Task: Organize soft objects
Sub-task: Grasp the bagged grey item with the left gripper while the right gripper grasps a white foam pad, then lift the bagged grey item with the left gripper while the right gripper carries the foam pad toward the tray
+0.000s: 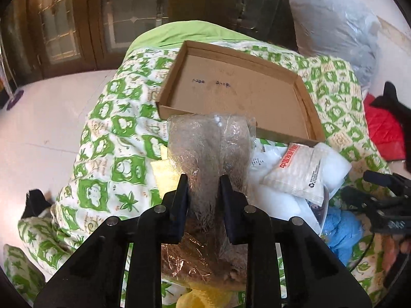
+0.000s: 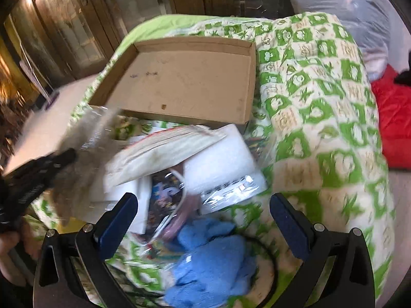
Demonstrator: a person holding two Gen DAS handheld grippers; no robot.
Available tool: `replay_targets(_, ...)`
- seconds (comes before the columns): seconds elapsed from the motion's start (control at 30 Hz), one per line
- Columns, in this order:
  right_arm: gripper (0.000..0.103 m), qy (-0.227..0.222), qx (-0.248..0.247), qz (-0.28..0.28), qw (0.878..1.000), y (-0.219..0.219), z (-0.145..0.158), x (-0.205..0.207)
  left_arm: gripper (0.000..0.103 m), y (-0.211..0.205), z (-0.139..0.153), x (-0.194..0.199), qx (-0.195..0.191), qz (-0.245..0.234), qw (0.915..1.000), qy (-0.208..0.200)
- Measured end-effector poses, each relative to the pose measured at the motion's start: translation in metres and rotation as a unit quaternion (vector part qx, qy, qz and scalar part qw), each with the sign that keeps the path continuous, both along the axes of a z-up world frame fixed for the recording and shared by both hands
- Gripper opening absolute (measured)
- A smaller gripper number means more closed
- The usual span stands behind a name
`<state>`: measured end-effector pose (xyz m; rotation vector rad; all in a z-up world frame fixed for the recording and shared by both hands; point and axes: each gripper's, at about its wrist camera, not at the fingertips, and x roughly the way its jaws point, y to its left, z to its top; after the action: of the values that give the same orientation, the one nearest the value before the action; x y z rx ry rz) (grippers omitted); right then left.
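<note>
We see a bed covered by a green-and-white quilt, and on it a shallow cardboard box with nothing in it but some handwriting on its floor. In front of the box lies a heap of soft things.

The left tongs are pinching a clear plastic bag of grey-brown fluff; both pads press into the bag's neck, and its upper part stands up just in front of the near wall of the box. In the right wrist view the same bag shows blurred at the left, with the left tongs beside it.

To the right of the bag lies a white packet with red print, resting on a white foam block. A yellow cloth peeks out to the left of the bag, and a blue fluffy cloth lies lower right.

The right tongs are spread wide with nothing between the pads, hanging over the blue cloth and a black cable on the quilt. Beyond them sit the foam block, the white packet and the box. A red fabric lies at the far right, and a large grey plastic sack stands behind the bed.
</note>
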<state>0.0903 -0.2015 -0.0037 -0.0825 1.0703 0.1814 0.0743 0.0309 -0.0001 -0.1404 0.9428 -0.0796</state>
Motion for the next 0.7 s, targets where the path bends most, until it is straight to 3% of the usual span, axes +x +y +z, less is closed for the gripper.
replay_targets(0.1, 0.095, 0.009, -0.02, 0.008, 1.0, 0.0, -0.006, 0.013, 0.023, 0.002, 0.001, -0.001, -0.007, 0.003, 1.0, -0.003)
replay_targets(0.4, 0.093, 0.023, -0.038, 0.038, 0.998, 0.014, -0.031, 0.032, 0.023, -0.004, 0.001, -0.003, 0.017, -0.005, 0.9998, -0.013)
replay_targets(0.7, 0.067, 0.027, -0.006, 0.034, 0.999, 0.012, -0.036, 0.04, 0.023, -0.011, -0.001, -0.004, 0.029, -0.014, 0.9994, -0.012)
